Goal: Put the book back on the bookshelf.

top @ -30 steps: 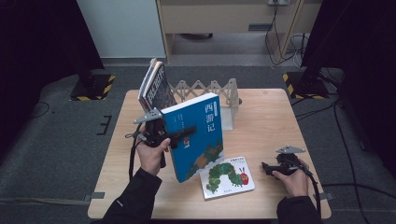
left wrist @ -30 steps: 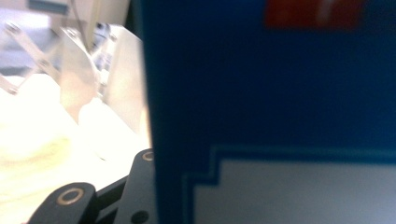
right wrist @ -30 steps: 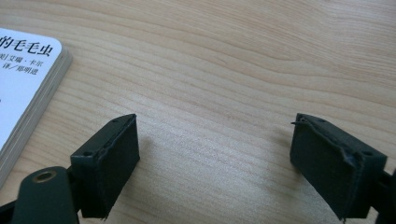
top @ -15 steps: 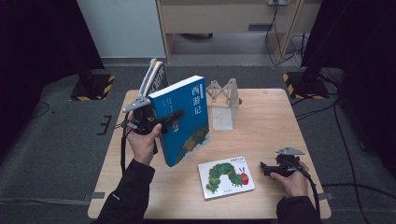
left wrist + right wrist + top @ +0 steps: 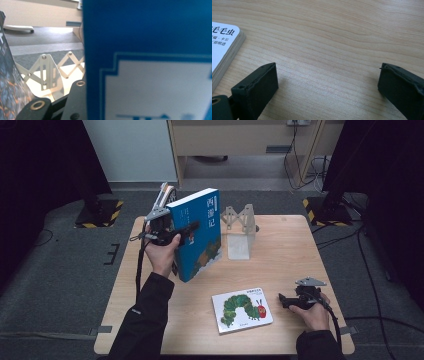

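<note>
- The left gripper (image 5: 186, 228) is clamped on the upright blue book (image 5: 200, 232), lifted over the table's (image 5: 280, 255) left-rear part (cover reads 西游记).
- The right gripper (image 5: 282, 300), jaws wide apart with nothing between them after just opening, rests beside the caterpillar book (image 5: 242, 310).

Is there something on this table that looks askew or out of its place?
The blue book, clamped in the left tongs, stands tilted beside the white folding bookend. The caterpillar book lies flat and slightly crooked near the open right tongs.
</note>
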